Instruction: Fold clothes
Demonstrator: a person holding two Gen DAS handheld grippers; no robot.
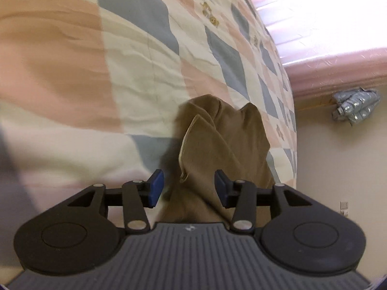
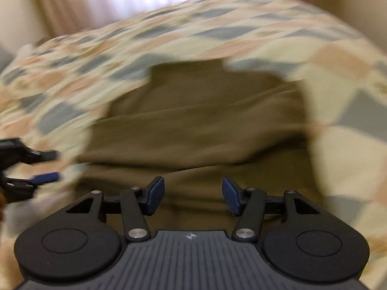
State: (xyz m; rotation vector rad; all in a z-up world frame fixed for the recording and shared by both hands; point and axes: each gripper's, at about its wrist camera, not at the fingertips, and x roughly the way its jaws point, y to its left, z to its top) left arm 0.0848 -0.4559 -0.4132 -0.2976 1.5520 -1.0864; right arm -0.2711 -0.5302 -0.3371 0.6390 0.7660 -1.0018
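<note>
Both grippers, left point(image 1: 189, 188) and right point(image 2: 193, 194), open over olive-brown soft fabric garment point(image 2: 198, 125) on pastel checked quilt point(image 1: 135, 55), gripping nothing, likely lining up next fold.

- Bed covered by a quilt point(image 1: 135, 55) in cream, peach and grey-blue checks, lightly creased; small bear motifs on some squares.
- Pink curtain point(image 1: 321, 24) beyond the bed, backlit by strong daylight, overexposed in both views.
- Plain cream wall point(image 1: 338, 169) beside the bed.
- Silver padded jacket point(image 1: 354, 107) hanging against that wall.
- Wall switch point(image 1: 344, 208) lower down.
</note>
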